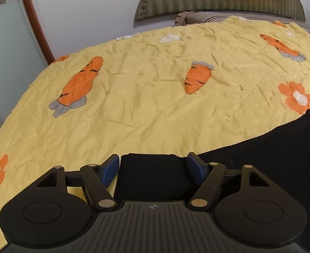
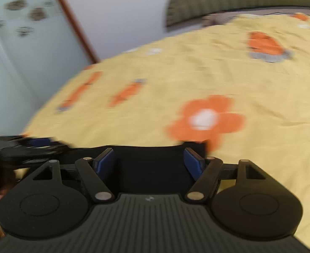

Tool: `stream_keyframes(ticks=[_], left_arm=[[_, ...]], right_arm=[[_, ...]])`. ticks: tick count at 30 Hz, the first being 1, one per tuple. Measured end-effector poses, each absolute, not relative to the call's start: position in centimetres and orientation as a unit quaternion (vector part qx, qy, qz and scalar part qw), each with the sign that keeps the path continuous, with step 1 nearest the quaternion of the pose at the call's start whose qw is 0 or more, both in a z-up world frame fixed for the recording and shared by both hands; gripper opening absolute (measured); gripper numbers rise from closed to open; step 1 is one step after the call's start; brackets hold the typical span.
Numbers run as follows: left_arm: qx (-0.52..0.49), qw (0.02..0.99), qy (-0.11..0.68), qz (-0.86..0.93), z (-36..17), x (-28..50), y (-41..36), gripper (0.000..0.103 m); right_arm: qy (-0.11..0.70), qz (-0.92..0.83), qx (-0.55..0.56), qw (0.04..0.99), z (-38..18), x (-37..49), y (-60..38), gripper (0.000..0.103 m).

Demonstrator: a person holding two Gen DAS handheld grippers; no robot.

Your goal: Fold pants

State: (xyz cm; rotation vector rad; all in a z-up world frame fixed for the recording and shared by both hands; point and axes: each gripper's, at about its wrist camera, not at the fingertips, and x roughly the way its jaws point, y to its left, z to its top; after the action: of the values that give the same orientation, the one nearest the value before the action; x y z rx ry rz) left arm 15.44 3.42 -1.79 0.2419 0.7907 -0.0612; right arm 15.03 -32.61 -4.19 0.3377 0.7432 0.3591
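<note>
we held both grippers, left [image 1: 153, 163] and right [image 2: 149, 157], with fingers spread wide, black pants [image 1: 249, 147] lying between them, ungripped.

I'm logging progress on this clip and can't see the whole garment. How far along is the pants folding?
Early, as far as these views show. Done: the black pants lie on the yellow bedspread, and no finished fold is visible. In hand: the left tool and the right tool are each open, fingers straddling the fabric's far edge, neither closed on it. Left: grip the edge, fold over, smooth. The right view is blurred.
</note>
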Motion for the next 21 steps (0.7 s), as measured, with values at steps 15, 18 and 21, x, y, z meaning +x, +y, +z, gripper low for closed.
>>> stream_keyframes(ticks=[15,18,21], left_arm=[[0.141,0.934,0.319,-0.073,0.2,8.3,1.6,0.072],[0.134,0.936,0.303,-0.117,1.4,6.3,-0.2,0.072],[0.143,0.929,0.296,-0.17,1.7,4.0,-3.3,0.076]], right_arm=[[0.376,0.177,-0.017,0.91,-2.1,0.3,-30.1,0.102],[0.391,0.207,-0.029,0.896,-1.0,-3.8,-31.6,0.103],[0.38,0.156,-0.098,0.907,0.6,-6.7,-33.2,0.103]])
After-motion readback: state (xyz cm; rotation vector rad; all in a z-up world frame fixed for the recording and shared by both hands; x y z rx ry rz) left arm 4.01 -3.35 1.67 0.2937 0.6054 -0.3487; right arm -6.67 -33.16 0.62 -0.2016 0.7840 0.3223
